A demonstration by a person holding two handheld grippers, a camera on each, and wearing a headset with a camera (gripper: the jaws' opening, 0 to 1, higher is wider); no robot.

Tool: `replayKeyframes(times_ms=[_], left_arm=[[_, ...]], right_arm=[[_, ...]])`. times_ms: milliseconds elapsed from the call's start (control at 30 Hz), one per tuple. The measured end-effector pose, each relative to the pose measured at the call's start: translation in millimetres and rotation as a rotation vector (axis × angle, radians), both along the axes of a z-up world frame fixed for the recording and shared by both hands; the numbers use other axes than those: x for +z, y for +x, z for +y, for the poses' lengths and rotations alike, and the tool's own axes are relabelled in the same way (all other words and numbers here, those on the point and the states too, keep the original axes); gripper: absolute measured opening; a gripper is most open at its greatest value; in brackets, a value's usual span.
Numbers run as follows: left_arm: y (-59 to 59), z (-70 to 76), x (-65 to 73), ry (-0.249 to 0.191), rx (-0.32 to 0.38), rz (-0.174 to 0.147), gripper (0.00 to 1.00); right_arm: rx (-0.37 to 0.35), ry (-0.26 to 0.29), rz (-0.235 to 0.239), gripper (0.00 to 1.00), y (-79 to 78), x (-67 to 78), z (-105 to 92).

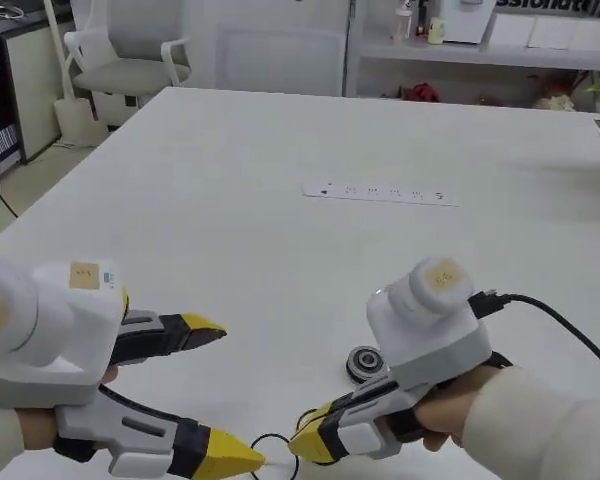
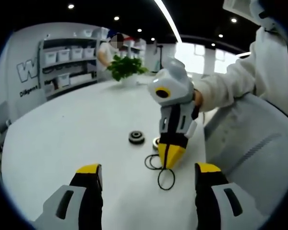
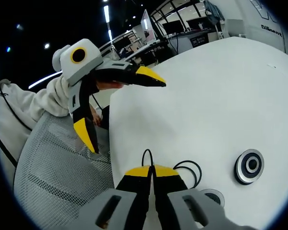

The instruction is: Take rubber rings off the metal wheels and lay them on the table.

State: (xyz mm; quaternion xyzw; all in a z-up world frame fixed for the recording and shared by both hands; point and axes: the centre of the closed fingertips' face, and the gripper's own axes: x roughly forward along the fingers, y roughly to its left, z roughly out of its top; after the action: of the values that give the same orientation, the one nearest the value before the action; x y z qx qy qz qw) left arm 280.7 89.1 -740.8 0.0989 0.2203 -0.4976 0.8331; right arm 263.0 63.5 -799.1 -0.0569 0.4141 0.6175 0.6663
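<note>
Rubber rings (image 2: 149, 162): thin black loops at the near edge of the white table (image 1: 280, 230), between the two grippers. In the head view they are mostly cut off by the bottom border and hidden behind the yellow tips.

Left gripper (image 1: 220, 392): jaws spread wide with nothing between them. Its body is partly cut off at the left of the head view.

Right gripper (image 1: 308, 442): jaws pressed together on one ring (image 3: 147, 154), whose loop rises past the tips. How much of it is pinched is hidden.

Loose ring (image 3: 189, 162): flat on the table just right of those tips, partly covered by the jaw.

Metal wheels (image 3: 249, 166): one in full sight with a dark outer rim; whether that rim is rubber cannot be told. A second wheel (image 3: 212, 196) is half hidden behind the right gripper's body.

White strip (image 1: 380, 192), mid-table: marks too small to read.

Writing: "Diligent" on the wall (image 3: 273, 27); a cut-off "ssionate" at the top edge of the head view.

Count: two rings off the wheels, two wheels, two grippers.
</note>
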Motion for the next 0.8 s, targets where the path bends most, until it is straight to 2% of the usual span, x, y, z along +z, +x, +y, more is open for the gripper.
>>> replayKeyframes(times_ms=[167, 600, 800], left_arm=[[-0.2, 0.9, -1.1, 0.002, 0.001, 0.005, 0.8], [-1.0, 0.7, -2.4, 0.006, -0.001, 0.009, 0.8], [-1.3, 0.9, -3.1, 0.007, -0.002, 0.01, 0.8]], right_arm=[[-0.013, -0.022, -0.045, 0.0, 5.6, -5.2, -1.4], [-0.045, -0.052, -0.071, 0.0, 13.9, -15.7, -5.5], [-0.062, -0.051, -0.087, 0.0, 18.0, -15.0, -5.2]])
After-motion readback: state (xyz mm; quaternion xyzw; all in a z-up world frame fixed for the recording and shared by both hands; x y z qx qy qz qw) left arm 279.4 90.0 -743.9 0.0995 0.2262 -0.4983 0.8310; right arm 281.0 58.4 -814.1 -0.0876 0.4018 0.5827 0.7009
